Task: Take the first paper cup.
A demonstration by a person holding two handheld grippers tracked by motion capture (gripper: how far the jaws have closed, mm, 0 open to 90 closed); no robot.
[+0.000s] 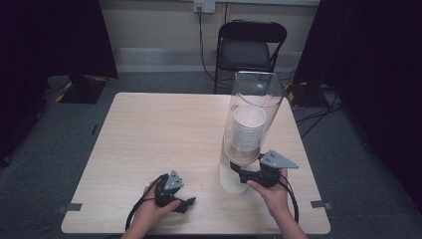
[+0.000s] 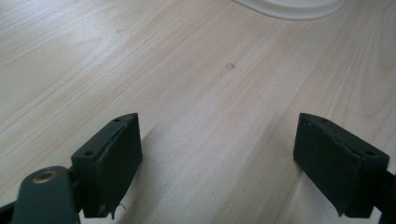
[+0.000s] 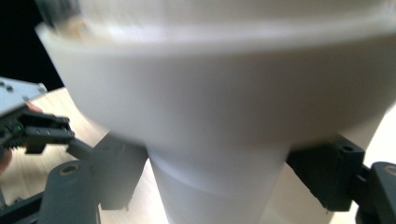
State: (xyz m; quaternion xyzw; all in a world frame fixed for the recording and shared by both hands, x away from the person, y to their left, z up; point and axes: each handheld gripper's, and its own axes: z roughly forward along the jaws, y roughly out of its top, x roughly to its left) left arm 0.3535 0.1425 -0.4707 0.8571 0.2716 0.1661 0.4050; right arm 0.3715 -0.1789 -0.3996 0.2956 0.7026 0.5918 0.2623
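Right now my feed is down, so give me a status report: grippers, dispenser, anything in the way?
Left gripper open, low over bare table. Right gripper around bottom cup under clear cup dispenser; grip unclear. Nothing blocking.

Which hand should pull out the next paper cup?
Probably the right. The right gripper already sits at the bottom cup under the cup dispenser. The left gripper rests open on the table, apart.

black chair [image 1: 251, 45] (empty), grey floor [image 1: 45, 149]

Clear tube dispenser [image 1: 251, 104] upright at table's right — white cup stack [image 1: 247, 130] inside.
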